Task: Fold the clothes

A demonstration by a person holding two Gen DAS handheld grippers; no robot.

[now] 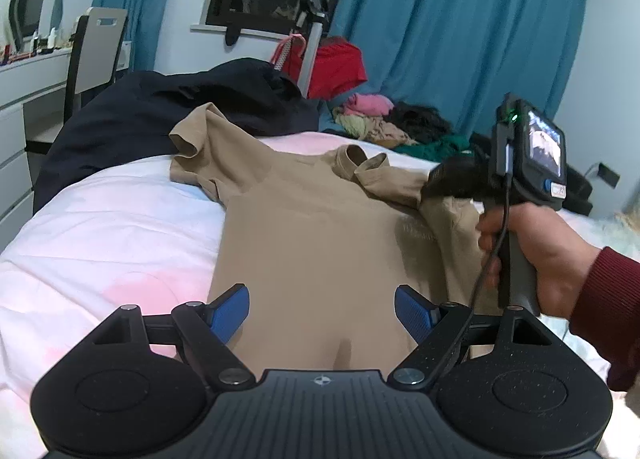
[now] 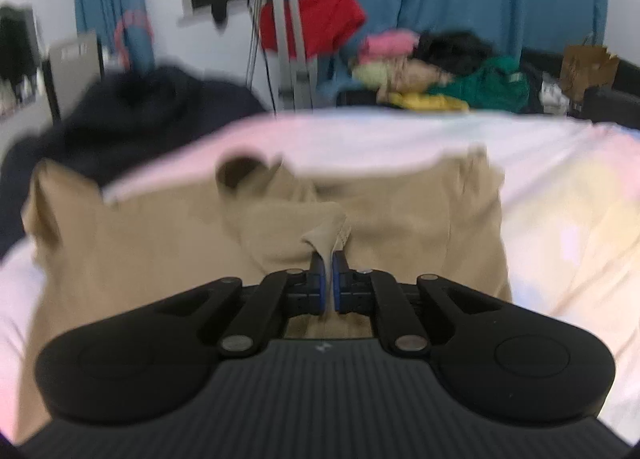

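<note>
A tan short-sleeved shirt [image 1: 312, 227] lies spread on the bed, collar at the far end. My left gripper [image 1: 322, 307] is open and empty, hovering over the shirt's lower part. My right gripper [image 2: 328, 263] is shut on a fold of the tan shirt [image 2: 160, 251], pinching its right sleeve and lifting it over the shirt's body. In the left wrist view the right gripper [image 1: 436, 183] sits at the shirt's right shoulder, held by a hand in a dark red sleeve. The right wrist view is blurred.
The bed has a white and pink sheet [image 1: 100, 227]. A dark navy garment [image 1: 160, 115] lies at the bed's far left. A pile of coloured clothes [image 1: 380, 119] and a red cloth on a stand [image 1: 340, 67] sit beyond the bed. A white desk and chair [image 1: 92, 55] stand at left.
</note>
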